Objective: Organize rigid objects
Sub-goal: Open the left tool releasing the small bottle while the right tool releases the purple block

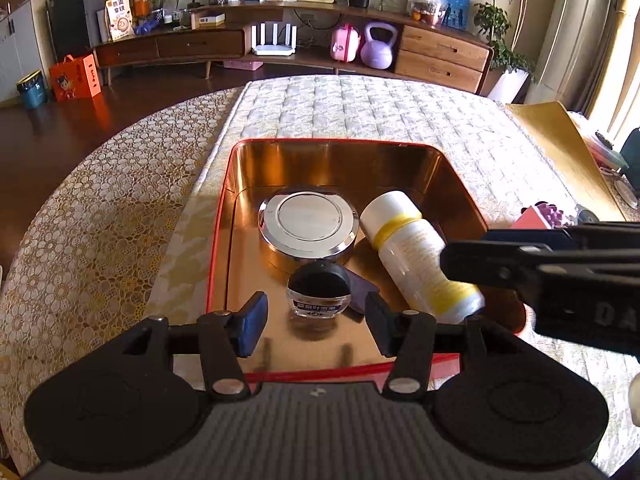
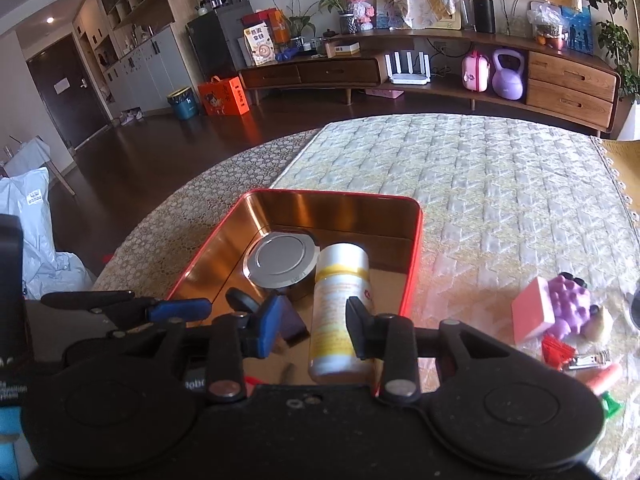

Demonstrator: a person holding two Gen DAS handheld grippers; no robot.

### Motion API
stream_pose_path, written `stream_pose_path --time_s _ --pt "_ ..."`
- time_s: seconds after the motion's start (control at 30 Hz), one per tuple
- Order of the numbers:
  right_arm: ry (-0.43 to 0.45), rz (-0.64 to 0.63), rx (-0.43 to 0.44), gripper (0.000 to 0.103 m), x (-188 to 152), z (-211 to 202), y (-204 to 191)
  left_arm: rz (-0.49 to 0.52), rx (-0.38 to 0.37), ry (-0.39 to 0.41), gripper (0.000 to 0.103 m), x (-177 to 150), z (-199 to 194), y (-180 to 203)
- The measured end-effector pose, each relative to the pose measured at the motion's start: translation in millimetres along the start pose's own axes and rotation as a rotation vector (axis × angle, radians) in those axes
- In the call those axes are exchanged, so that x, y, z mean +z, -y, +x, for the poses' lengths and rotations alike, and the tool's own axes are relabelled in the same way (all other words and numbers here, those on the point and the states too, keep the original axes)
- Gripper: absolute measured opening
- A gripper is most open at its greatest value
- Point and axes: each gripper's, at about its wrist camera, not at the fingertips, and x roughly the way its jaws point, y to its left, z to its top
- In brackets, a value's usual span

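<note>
A red tin [image 1: 320, 143] with a gold inside sits on the quilted table cover. In it are a round silver-lidded case [image 1: 308, 220], a white bottle [image 1: 408, 248] with yellow bands lying on its side, a small glass jar [image 1: 319, 290] with a black lid, and a flat purple piece [image 1: 368, 290]. My left gripper [image 1: 316, 326] is open just short of the jar, its pads clear of it. My right gripper [image 2: 314, 328] is open over the lying bottle [image 2: 340, 280], the blue pad well off it. Its fingers [image 1: 480, 268] reach in from the right in the left wrist view.
To the right of the tin [image 2: 332, 194] lie a pink block [image 2: 532, 314], a purple bumpy toy [image 2: 572, 304], a nail clipper [image 2: 586, 360] and an orange stick [image 2: 608, 376]. A yellow mat [image 1: 560, 148] covers the far right. The round table's edge curves away on the left.
</note>
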Motion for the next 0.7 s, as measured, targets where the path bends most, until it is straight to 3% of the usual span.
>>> stream_pose_path --time_s 0.43,0.7 --pt "0.038 0.014 -0.001 0.046 -19.6 -41.9 -1.0 0.036 -0.015 0.065 0.059 -3.9 -38.9 18.5" --pt "0.086 0.053 -0.04 0.064 -36.4 -67.2 12.7 0.046 -0.035 0.078 0.06 -6.9 -54.2 34.7"
